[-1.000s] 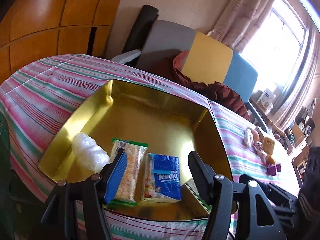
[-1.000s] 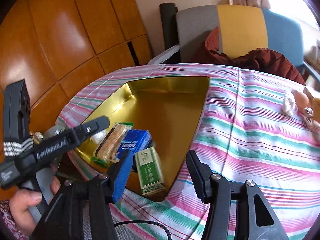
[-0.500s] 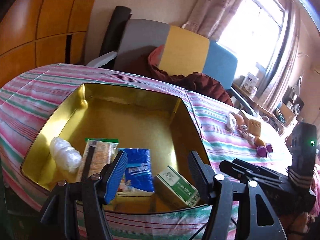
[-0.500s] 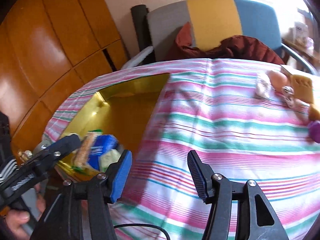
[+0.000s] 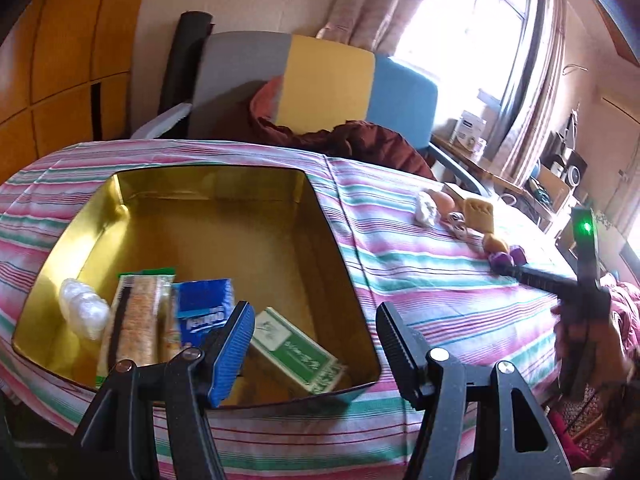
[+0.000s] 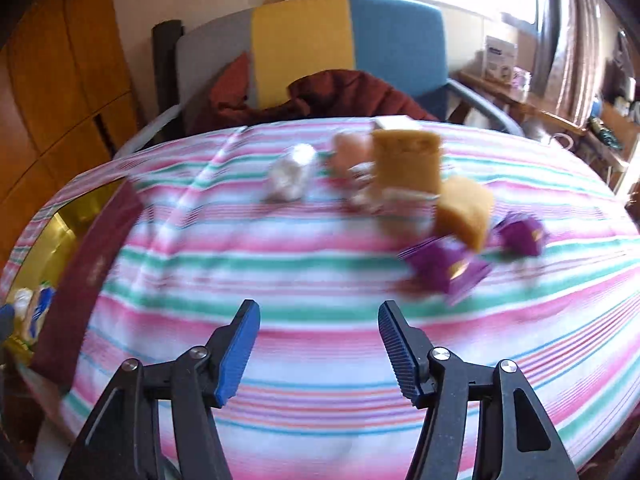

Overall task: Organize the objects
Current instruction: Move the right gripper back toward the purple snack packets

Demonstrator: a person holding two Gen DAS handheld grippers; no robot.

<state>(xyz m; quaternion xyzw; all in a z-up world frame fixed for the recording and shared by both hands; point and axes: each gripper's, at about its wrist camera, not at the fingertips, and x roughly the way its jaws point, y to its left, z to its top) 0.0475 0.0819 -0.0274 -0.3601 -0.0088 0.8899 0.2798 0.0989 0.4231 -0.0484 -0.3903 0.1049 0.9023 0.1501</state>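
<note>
- The right gripper [image 6: 318, 346], black with blue ribbed pads, has its jaws spreading wider, with nothing between them, only the pink, green and white striped tablecloth [image 6: 320, 292] below.
- A second ago this gripper hung over the near corner of the gold metal tin [image 6: 52, 240], just above the green-and-white carton; now it has swung right and the tin sits at the far left edge of its view.
- Ahead of it, blurred, lie a crumpled white wrapper [image 6: 290, 176], a tan sponge-like block [image 6: 406, 162], a smaller tan cube [image 6: 464, 212] and two purple wrapped pieces [image 6: 448, 268], well apart from the pads.
- The left gripper [image 5: 316, 344] stands spread and empty over the tin's near right corner.
- The green-and-white carton [image 5: 298, 350], absent from this view a second ago, now lies tilted in the tin just beyond the left gripper's pads.
- Left of the carton lie a blue tissue pack [image 5: 204, 306], a clear-wrapped cracker bar [image 5: 140, 316] and a clear plastic bundle [image 5: 82, 308].
- The right gripper's black handle shows at the right edge, near the purple pieces.
</note>
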